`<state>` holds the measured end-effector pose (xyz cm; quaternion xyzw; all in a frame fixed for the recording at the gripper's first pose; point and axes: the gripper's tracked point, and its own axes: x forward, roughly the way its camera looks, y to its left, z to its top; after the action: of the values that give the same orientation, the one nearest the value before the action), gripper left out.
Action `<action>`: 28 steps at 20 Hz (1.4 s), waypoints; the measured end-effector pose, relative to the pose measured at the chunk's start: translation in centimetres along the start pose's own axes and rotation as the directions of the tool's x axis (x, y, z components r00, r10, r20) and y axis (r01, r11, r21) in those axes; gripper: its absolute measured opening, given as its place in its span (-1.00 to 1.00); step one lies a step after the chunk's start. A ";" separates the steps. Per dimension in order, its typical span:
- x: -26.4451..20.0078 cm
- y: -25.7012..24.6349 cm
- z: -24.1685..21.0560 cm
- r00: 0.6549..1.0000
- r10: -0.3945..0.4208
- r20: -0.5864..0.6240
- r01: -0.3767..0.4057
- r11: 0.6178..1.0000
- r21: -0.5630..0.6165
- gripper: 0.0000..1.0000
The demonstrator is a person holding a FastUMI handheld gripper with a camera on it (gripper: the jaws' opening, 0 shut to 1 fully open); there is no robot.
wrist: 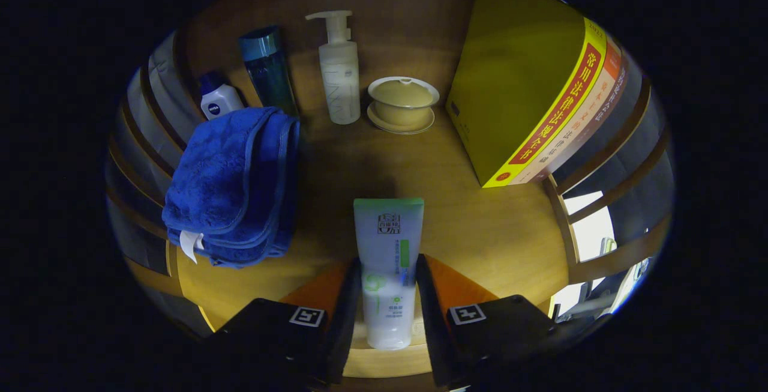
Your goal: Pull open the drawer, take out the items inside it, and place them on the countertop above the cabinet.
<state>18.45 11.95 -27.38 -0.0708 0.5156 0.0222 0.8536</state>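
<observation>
Small white bottle (219,100): upper left of the frame. We see it upright against the back of the wooden countertop (480,224), tucked behind the cloth, where it leaves the front free.

Blue towel (234,185): left of centre. It lies folded in a loose heap, its white tag at the lower edge. We judge it was set to one side so that the middle stays open for further items.

Teal bottle (267,68): upper left, just right of the small white bottle, upright, its base hidden behind the towel.

Pump bottle (339,71): top centre, upright and near the back, its nozzle pointing to the left.

Tube (387,266): lower centre. This is the task's thing in hand. It lies lengthwise between the fingers, flat crimped end pointing away, cap end towards us. We judge it is being brought over the countertop's bare middle to be set down there.

Gripper (387,302): bottom centre. Both fingers press the sides of the tube, closed narrowly around its lower half; gripping the body lets the far end lead.

Lidded bowl (402,104): upper centre, on its saucer, just right of the pump bottle.

Yellow book (516,80): upper right, standing on edge, spine towards the right, others behind it. It bounds the open space on that side.
</observation>
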 end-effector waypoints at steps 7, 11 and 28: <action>-2.0 0.6 2.6 0.990 0.013 0.140 -0.015 1.000 0.012 0.42; -4.4 0.6 3.2 0.968 -0.006 0.249 0.007 1.000 -0.005 1.00; -22.9 0.3 -1.1 0.786 0.042 0.617 -0.067 0.998 0.017 0.99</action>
<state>6.77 12.86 -7.67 -0.0286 0.2111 0.0589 0.9753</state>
